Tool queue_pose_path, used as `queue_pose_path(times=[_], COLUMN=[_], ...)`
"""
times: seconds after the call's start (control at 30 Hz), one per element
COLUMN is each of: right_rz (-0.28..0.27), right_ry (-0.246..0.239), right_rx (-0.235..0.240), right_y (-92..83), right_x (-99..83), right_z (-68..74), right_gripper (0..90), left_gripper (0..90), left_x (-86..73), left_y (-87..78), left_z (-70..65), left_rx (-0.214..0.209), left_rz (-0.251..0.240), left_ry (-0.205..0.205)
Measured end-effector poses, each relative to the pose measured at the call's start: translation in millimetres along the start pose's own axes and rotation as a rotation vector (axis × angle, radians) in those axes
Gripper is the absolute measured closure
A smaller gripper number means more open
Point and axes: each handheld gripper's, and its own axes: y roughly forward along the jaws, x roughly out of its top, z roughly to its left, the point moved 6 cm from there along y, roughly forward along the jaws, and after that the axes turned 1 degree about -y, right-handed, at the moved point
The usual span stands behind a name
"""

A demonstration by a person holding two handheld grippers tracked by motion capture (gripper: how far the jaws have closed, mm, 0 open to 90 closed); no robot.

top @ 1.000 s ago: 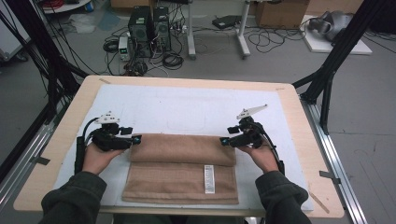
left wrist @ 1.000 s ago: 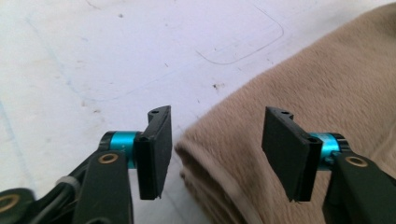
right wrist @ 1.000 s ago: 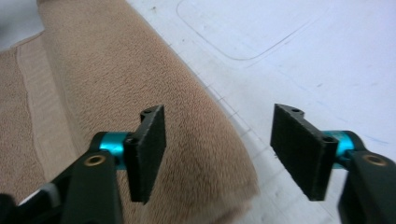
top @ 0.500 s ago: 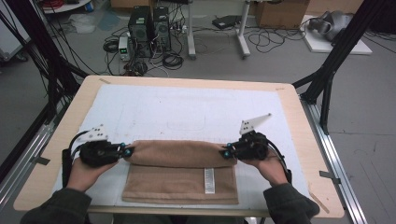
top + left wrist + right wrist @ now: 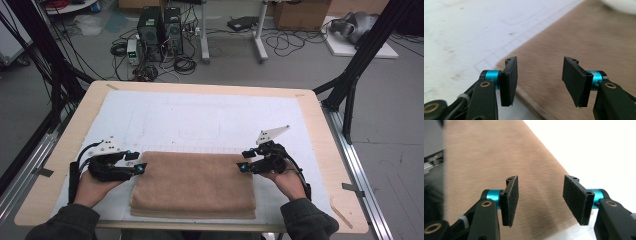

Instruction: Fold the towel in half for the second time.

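A: Start at the left. What is the left gripper [image 5: 141,168] doing?

B: It sits at the left end of the folded brown towel [image 5: 195,182], just beside its far left corner. Its jaws have just been opening and stand apart now, released. In the left gripper view the left gripper [image 5: 539,80] shows bare pads with the towel [image 5: 579,37] lying under and beyond them, nothing pinched.

A: And the towel itself?

B: It lies flat in a neat rectangle on the white mat [image 5: 200,120], near the front edge of the wooden table [image 5: 320,125], between the two grippers.

A: The right side?

B: The right gripper [image 5: 242,167] is at the towel's far right corner, pointing inward. Its jaws have also just been opening and are released. In the right gripper view the right gripper [image 5: 540,200] has a clear gap, with the towel [image 5: 494,157] below and the mat [image 5: 599,150] to one side.
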Motion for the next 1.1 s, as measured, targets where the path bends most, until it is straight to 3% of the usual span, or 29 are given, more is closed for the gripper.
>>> queue_pose_path(times=[0.07, 0.1, 0.17, 0.2, 0.3, 0.33, 0.4, 0.5, 0.6, 0.8, 0.93, 1.1], right_rz=[0.025, 0.04, 0.065, 0.076, 0.102, 0.109, 0.082, 0.073, 0.063, 0.015, -0.019, -0.045], right_ry=[0.001, 0.01, 0.025, 0.03, 0.084, 0.103, 0.087, 0.068, 0.048, 0.034, 0.052, 0.071], right_rx=[-0.056, -0.061, -0.098, -0.107, -0.048, -0.025, 0.001, 0.016, -0.009, -0.094, -0.152, -0.196], right_y=[7.4, 11.1, 16.6, 19.1, 27.7, 29.2, 27.4, 25.5, 21.2, 11.4, 7.8, 7.7], right_x=[-1.9, -3.2, -6.4, -8.6, -16.8, -18.7, -18.5, -16.7, -12.5, 5.2, 19.7, 42.8], right_z=[-8.4, -12.0, -19.5, -23.3, -29.7, -29.9, -27.5, -24.6, -22.4, -29.9, -50.0, -78.0], right_gripper=[40.3, 39.8, 36.6, 36.6, 42.9, 48.9, 69.2, 77.2, 79.1, 79.2, 79.1, 78.9], left_gripper=[45.4, 44.2, 42.1, 40.0, 38.8, 45.1, 64.4, 77.0, 79.7, 80.2, 80.1, 80.1], left_x=[-2.1, -3.3, -7.0, -9.0, -15.2, -15.3, -14.6, -12.7, -8.4, 14.7, 34.8, 59.0], left_y=[12.0, 18.0, 28.5, 34.1, 45.0, 45.3, 42.9, 40.7, 37.9, 37.1, 47.5, 63.0], left_z=[8.7, 12.1, 18.1, 20.2, 22.2, 22.0, 20.1, 15.4, 13.1, 21.1, 35.4, 58.4], left_rx=[0.036, 0.038, 0.059, 0.046, -0.005, -0.009, -0.04, -0.016, 0.021, 0.119, 0.17, 0.207], left_rz=[0.033, 0.047, 0.084, 0.101, 0.154, 0.149, 0.137, 0.133, 0.101, -0.014, -0.055, -0.062], left_ry=[0.001, -0.018, -0.014, -0.04, -0.082, -0.079, -0.076, -0.039, -0.029, -0.06, -0.079, -0.102])
